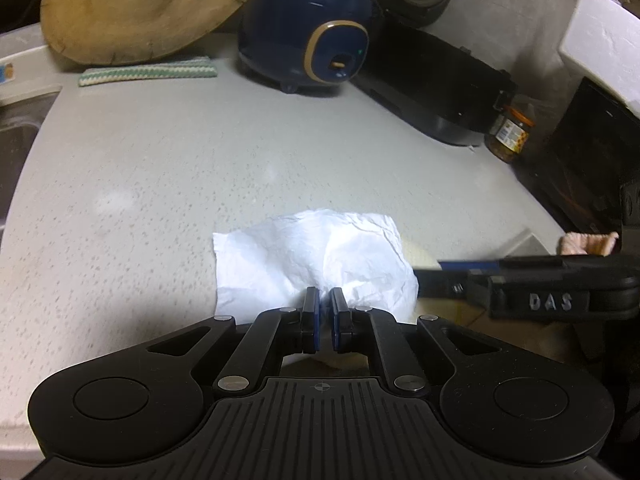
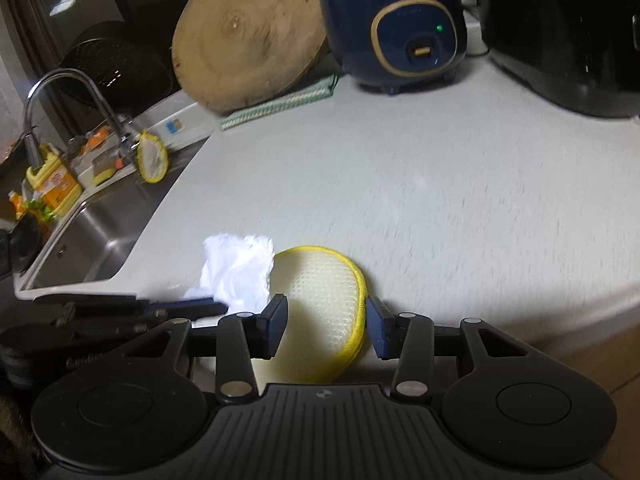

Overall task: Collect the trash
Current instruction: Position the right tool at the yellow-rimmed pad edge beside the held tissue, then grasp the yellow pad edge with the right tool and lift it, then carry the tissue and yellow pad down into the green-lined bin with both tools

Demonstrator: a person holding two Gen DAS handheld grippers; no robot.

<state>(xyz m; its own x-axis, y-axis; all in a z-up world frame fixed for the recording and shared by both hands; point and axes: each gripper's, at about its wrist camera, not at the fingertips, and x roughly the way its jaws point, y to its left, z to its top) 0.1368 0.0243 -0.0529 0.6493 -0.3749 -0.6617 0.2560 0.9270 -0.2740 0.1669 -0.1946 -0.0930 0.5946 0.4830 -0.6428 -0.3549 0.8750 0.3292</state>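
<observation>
A wide bare stretch of the speckled counter [image 1: 168, 168] was left open ahead, bounded at the back by the round wooden board [image 1: 136, 8], the blue cooker [image 1: 308, 40] and the black appliance [image 1: 432, 92], at one side by the sink [image 2: 92, 236], with the jar [image 1: 510, 134] set near the opposite edge.

Mostly hidden under the tissue [image 1: 316, 256]: the scrubbing pad [image 1: 418, 254]. Cut off at twelve o'clock: the chopping board [image 2: 248, 36].

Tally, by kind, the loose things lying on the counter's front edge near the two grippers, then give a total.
Crumpled white tissue: 1
Round yellow-rimmed mesh scrubber: 1
Total: 2
</observation>
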